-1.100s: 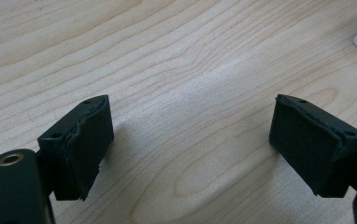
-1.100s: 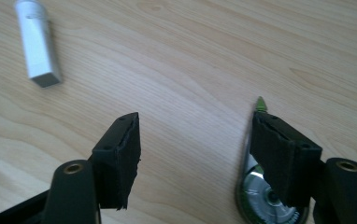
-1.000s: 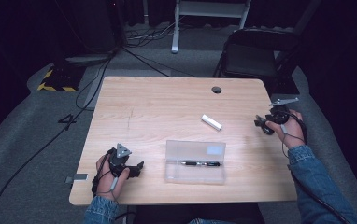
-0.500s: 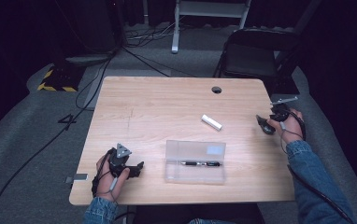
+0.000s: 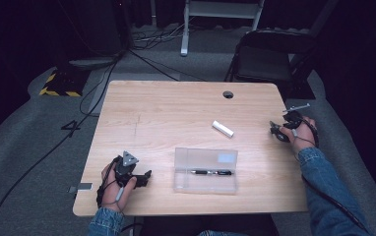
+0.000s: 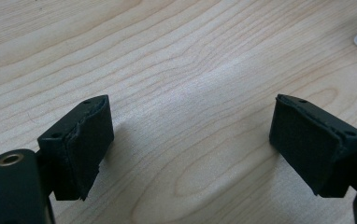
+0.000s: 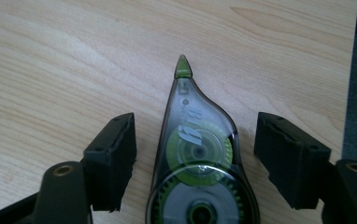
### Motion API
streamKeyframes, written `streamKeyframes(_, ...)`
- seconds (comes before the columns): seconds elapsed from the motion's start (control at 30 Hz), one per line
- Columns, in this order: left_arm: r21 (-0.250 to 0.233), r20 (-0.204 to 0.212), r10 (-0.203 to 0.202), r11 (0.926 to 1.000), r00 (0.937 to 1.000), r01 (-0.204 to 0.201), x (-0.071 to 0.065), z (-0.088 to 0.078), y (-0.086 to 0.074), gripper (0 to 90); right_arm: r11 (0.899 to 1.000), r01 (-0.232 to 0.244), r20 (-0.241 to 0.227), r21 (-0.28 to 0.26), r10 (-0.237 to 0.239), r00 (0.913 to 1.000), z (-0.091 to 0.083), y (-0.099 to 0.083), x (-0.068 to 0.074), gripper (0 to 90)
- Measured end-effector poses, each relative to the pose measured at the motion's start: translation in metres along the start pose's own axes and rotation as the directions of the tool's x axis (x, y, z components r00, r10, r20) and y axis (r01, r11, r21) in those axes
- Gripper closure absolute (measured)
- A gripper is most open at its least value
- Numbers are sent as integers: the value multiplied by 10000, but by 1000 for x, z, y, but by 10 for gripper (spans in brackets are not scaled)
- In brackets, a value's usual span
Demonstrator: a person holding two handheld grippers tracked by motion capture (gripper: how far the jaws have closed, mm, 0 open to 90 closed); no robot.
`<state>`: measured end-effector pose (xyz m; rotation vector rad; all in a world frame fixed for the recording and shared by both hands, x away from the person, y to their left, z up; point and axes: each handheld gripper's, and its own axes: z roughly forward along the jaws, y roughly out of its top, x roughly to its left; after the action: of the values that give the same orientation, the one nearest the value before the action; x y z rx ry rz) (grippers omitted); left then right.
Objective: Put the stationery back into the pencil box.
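1. Green-geared and smoky-clear, the correction tape dispenser (image 7: 198,158) is lying flat on the wooden table (image 5: 176,113), between the pads (image 7: 116,154) of my right gripper (image 5: 277,132) with a gap on each side.
2. I am judging this as the approach step: those jaws are standing apart, touching nothing.
3. Next, I am needing to center the body between both fingers, then squeeze across its widest part.
4. My left gripper (image 6: 190,149) is resting with fingers spread over bare wood, beside the clear case (image 5: 205,169) with its pen (image 5: 210,172).
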<state>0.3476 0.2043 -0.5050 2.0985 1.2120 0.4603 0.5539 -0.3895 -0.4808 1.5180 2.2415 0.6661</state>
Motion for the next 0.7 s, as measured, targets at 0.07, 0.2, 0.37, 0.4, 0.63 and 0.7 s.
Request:
streamKeyframes(0.07,6,-3,-11,10000,10000,11,0,0,0,142,10000,-31,-37,-30,30,10000,1,0,0,301)
streamKeyframes(0.2,1,-3,4,10000,10000,-4,0,0,0,142,9999,-76,-225,91,78,9997,0,1,1,369)
streamKeyframes(0.37,5,-1,-12,10000,10000,12,0,0,0,142,9999,-60,-261,113,63,9996,-2,1,2,446)
streamKeyframes(0.4,5,-1,-12,10000,10000,12,0,0,0,142,9999,-60,-261,113,63,9996,-2,1,2,446)
streamKeyframes(0.63,6,1,-10,10000,10000,10,0,0,0,142,9998,-84,-269,194,89,9996,-4,1,5,527)
streamKeyframes(0.7,7,-3,-5,10000,10000,5,0,0,0,141,9997,-118,-259,201,123,9996,-4,1,5,529)
